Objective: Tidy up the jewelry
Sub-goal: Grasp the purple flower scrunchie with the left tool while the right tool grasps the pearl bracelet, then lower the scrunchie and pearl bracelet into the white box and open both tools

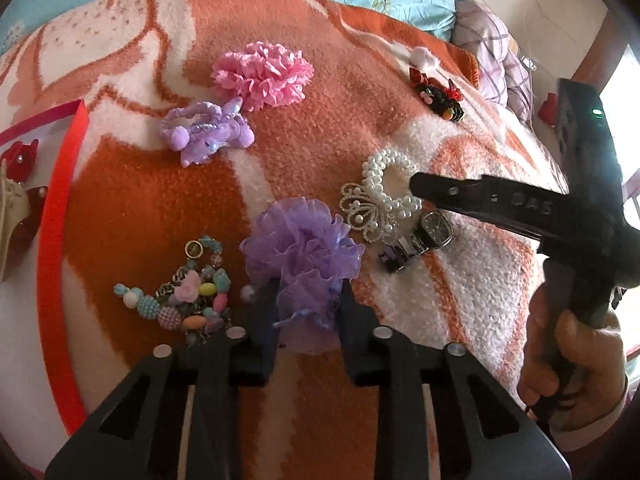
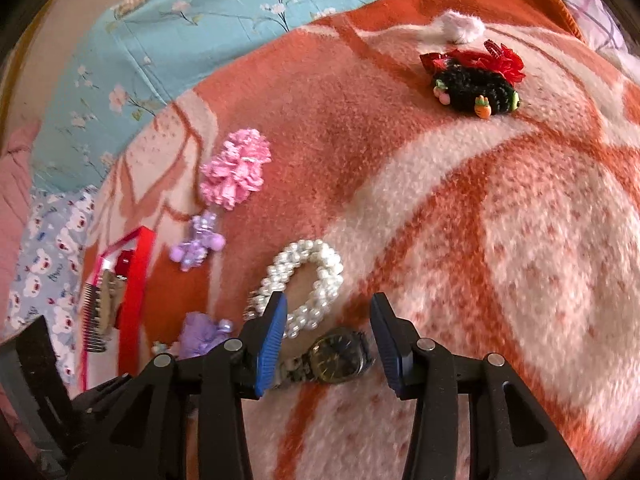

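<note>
My left gripper (image 1: 306, 296) is shut on a purple organza scrunchie (image 1: 302, 248), whose ruffles bulge between and above the fingers. My right gripper (image 2: 330, 328) is open, its fingers straddling a dark wristwatch (image 2: 336, 358) on the orange and white blanket (image 2: 480, 220); it also shows in the left wrist view (image 1: 424, 186), beside the watch (image 1: 434, 230). A pearl bracelet (image 2: 304, 280) lies just beyond the right gripper's left finger; it also shows in the left wrist view (image 1: 394, 184) with a silver crown brooch (image 1: 362, 210). A red-rimmed box (image 1: 56, 240) sits at the left.
A beaded pastel bracelet (image 1: 188, 296), a purple hair tie (image 1: 208, 132) and a pink ruffled scrunchie (image 1: 262, 74) lie on the blanket. A black and red hair accessory (image 2: 476, 84) lies far right. The box (image 2: 134, 280) holds a comb (image 2: 94, 316) and red items.
</note>
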Motion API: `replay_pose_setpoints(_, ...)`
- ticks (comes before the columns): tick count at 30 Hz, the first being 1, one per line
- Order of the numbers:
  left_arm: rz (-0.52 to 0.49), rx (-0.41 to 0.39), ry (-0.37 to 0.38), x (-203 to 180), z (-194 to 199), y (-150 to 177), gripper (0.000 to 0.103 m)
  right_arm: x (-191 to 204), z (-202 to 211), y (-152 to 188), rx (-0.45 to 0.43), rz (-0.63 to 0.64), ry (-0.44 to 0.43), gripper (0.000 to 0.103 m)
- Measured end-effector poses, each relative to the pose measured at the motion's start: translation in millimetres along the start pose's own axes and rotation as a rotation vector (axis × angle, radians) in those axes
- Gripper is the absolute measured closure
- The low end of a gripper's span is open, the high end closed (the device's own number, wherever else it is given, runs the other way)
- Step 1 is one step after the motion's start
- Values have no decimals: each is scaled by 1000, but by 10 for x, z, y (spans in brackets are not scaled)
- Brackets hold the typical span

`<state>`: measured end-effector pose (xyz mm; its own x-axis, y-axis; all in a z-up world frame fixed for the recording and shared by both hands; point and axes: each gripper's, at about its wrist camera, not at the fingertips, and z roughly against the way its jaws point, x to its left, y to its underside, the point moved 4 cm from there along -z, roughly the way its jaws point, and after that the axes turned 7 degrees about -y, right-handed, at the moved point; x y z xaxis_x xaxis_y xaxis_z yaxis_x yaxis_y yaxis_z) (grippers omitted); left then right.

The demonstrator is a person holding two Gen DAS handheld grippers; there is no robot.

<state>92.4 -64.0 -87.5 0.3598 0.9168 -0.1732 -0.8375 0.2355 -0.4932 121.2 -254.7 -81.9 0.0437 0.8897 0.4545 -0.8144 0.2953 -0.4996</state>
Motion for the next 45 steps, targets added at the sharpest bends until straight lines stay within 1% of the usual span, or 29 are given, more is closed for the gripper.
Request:
replay_pose_setpoints(2,4,-7,-1,35,24,6,85,0,-81,-14,12,17,16,57)
replay_pose_setpoints(5,23,-13,10,89,64,6,86,29,-143,-30,2,49,43,57)
replay_pose_setpoints(6,26,-15,13,101,78,6,86,39,-159,-29,-1,61,59,61)
replay_pose_setpoints(8,33,-22,19,121,118,16,86,45,-180,-29,-9,80,83,73)
replay_pose_setpoints(9,37,-25,22,125,131,12,87,51,-181,-28,-10,83,81,90)
replay_pose_setpoints(12,48,-38,26,145,202,10,87,51,-159,-32,-11,74,55,90)
replay_pose_setpoints(16,69,-65,28,211,341,3,87,145,-41,-30,-40,79,5,92)
replay_pose_setpoints(20,89,-97,27,304,518,20,87,318,155,-37,-74,104,-51,92)
replay_pose_setpoints(24,110,-119,26,394,659,61,87,552,272,-34,-84,125,-107,92)
replay_pose_setpoints(31,159,-150,6,616,891,193,87,983,323,88,-70,173,-190,93)
replay_pose_setpoints(40,242,-188,-41,1092,1159,377,87,1547,349,278,-45,271,-263,93)
replay_pose_setpoints(45,296,-202,-67,1388,1272,498,87,1911,266,397,-8,318,-319,93)
